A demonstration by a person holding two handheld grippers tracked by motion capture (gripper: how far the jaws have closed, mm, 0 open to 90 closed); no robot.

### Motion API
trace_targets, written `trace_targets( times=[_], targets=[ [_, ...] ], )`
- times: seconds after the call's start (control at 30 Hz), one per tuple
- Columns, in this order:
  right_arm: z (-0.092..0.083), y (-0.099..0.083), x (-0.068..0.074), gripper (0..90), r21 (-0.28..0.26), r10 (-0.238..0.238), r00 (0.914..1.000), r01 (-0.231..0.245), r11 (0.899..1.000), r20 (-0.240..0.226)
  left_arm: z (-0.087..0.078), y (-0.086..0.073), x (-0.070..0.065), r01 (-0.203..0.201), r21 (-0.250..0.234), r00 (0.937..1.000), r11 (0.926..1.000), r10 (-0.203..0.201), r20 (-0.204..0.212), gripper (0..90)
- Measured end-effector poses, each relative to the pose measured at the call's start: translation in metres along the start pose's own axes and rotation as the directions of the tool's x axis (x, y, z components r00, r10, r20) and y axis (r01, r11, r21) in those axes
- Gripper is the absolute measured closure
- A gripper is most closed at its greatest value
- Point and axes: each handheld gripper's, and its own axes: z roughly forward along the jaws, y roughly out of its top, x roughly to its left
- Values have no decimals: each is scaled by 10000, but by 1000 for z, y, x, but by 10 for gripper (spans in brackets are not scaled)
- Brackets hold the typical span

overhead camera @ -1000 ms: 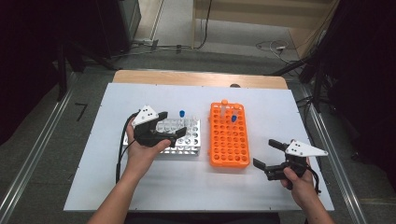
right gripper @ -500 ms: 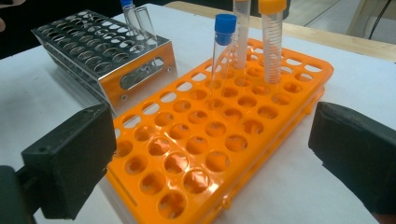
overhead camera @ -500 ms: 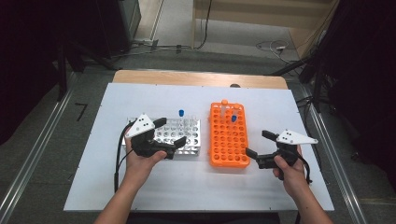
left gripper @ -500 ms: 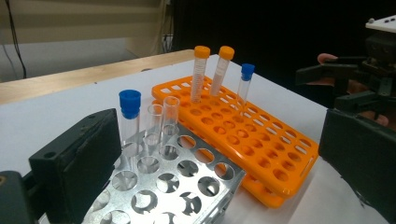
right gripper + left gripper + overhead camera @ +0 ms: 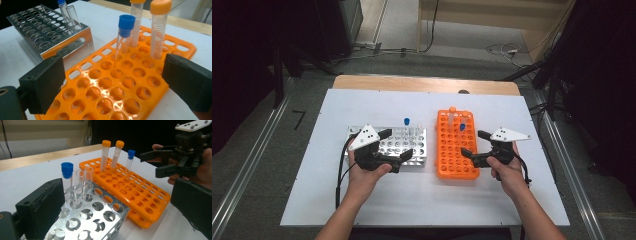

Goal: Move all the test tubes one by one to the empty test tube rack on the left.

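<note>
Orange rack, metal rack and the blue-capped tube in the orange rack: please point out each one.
orange rack point(image 5: 451, 161), high view, on its bare near holes.
metal rack point(image 5: 96, 216), left gripper view, on its top plate.
blue-capped tube point(image 5: 124, 37), right gripper view, on its clear wall just under the cap.

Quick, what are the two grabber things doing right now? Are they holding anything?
Left gripper: open, holding nothing, over the metal rack.
Right gripper: open, holding nothing, beside the orange rack.
</note>
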Motion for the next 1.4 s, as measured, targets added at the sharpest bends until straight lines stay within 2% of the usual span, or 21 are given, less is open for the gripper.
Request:
trace_targets(
  times=[0.17,0.23,0.33,0.4,0.5,0.63,0.73,0.87,1.1,1.2,1.3,1.4],
  targets=[
    [18,-3,-4,79,165,88,9998,-85,9998,-155,1,-1,0,25,1,10000,10000,-25,-41,0],
    [23,-3,-5,102,205,92,9999,-90,9997,-81,1,-1,0,55,-6,10000,10000,-55,-44,0],
    [29,-3,-6,143,196,336,9994,-334,9992,-103,1,-2,0,77,28,10000,10000,-77,-51,0],
    [34,-3,-7,188,310,391,9992,-389,9988,-81,1,-2,0,124,17,9999,9999,-124,-25,0],
    [39,-4,-7,276,419,293,9994,-301,9987,192,2,-3,0,133,32,9999,9999,-133,-16,0],
    [44,-5,-8,430,590,92,9997,-105,9982,226,2,-3,1,146,49,9999,9999,-146,-17,0],
    [47,-7,-7,498,618,17,9999,-27,9981,167,1,-3,1,176,53,9998,9998,-176,-5,0],
    [49,-7,-1,575,716,-394,9984,365,9968,396,2,-4,1,172,109,9998,9998,-172,21,0],
    [49,-7,0,739,661,-423,9969,378,9971,667,5,-5,-2,93,205,9999,9997,-96,117,0],
    [47,-7,-1,745,696,-424,9983,395,9968,405,6,-5,-2,107,235,9998,9997,-110,142,0],
    [46,-6,0,745,738,-485,9978,451,9962,450,6,-6,-3,105,242,9998,9997,-109,144,0],
    [42,-4,1,746,552,-520,9973,491,9973,523,6,-6,-4,61,278,9998,9996,-66,169,0]
  ],
)
